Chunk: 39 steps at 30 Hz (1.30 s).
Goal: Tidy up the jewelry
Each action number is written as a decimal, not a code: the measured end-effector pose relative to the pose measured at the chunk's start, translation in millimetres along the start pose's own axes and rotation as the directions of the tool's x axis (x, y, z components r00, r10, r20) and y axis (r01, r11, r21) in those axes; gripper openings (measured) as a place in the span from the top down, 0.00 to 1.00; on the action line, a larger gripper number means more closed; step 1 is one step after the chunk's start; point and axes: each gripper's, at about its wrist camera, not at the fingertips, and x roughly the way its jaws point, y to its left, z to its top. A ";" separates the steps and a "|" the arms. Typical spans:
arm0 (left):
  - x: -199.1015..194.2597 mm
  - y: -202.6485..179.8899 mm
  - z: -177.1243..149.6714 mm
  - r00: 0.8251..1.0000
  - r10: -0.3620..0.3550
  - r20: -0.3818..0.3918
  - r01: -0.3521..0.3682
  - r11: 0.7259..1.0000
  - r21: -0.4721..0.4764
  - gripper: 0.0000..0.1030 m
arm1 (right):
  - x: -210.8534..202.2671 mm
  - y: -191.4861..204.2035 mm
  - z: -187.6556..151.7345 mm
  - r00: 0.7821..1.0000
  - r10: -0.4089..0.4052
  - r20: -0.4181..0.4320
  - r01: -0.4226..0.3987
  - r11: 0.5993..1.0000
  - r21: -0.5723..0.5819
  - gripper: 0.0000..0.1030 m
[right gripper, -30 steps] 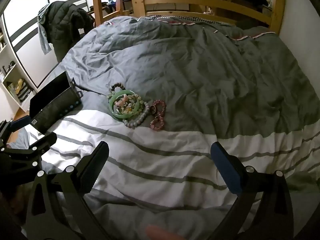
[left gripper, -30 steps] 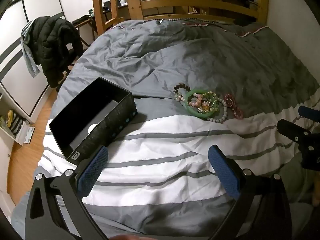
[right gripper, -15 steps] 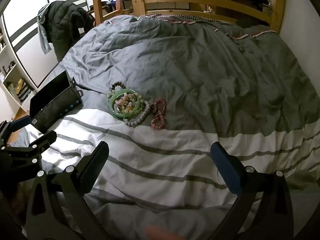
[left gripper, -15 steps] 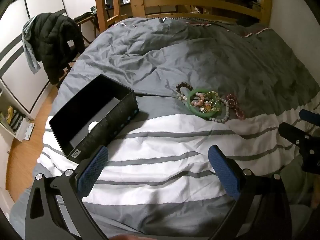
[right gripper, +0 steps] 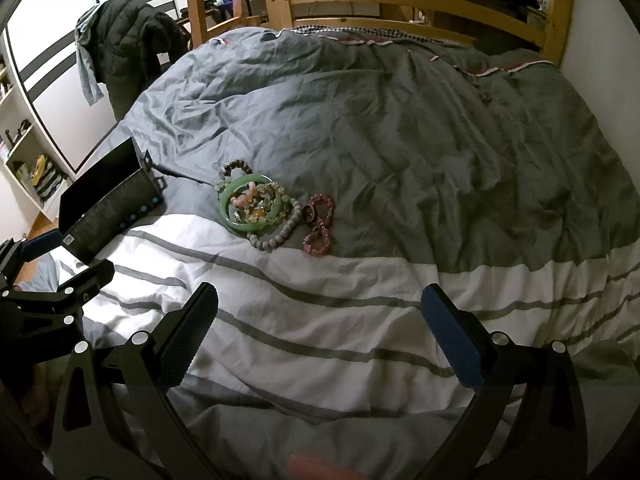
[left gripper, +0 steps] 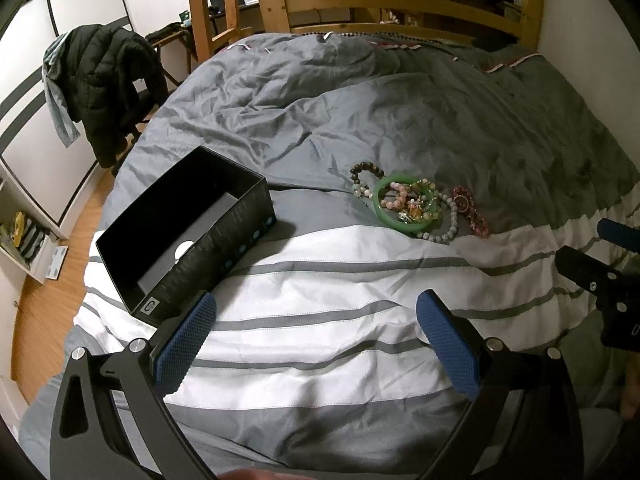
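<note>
A pile of jewelry lies mid-bed: a green bangle (left gripper: pixel 404 222) (right gripper: pixel 240 226), beaded bracelets inside and around it, a dark bead bracelet (left gripper: pixel 365 169) (right gripper: pixel 237 168) behind, and a pink bead bracelet (left gripper: pixel 474 216) (right gripper: pixel 320 224) to its right. An open black box (left gripper: pixel 188 236) (right gripper: pixel 108 204) sits on the duvet left of the pile. My left gripper (left gripper: pixel 316 344) hovers open over the striped duvet, short of box and pile, nothing between its fingers. My right gripper (right gripper: pixel 320 340) is likewise open and empty, nearer than the pile.
The bed has a grey and white striped duvet (left gripper: pixel 320 288) and a wooden frame (right gripper: pixel 400 4) at the far end. A chair with a dark jacket (left gripper: pixel 108 80) stands left of the bed, beside a shelf (left gripper: pixel 24 236) and wooden floor.
Both grippers edged slightly forward toward the jewelry; the pile and box look a little nearer. Nothing was taken hold of.
</note>
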 end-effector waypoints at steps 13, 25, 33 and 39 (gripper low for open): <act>0.4 1.2 -0.4 1.000 -0.001 -0.002 0.001 1.000 0.000 0.04 | 0.5 -1.0 1.1 1.000 0.000 -0.003 0.000 1.000 0.001 0.02; 0.5 1.5 -0.8 1.000 -0.008 -0.002 0.007 1.000 -0.004 0.04 | 2.2 -0.5 -0.3 1.000 0.004 -0.008 -0.004 1.000 -0.001 0.02; 0.6 1.8 -0.9 1.000 -0.008 -0.006 0.008 1.000 -0.001 0.04 | 1.2 -0.2 0.8 1.000 0.003 -0.008 -0.003 1.000 0.000 0.02; 0.2 1.8 -1.3 1.000 -0.009 -0.006 0.009 1.000 -0.001 0.04 | 1.2 -0.3 -0.6 1.000 0.005 -0.007 -0.005 1.000 -0.001 0.02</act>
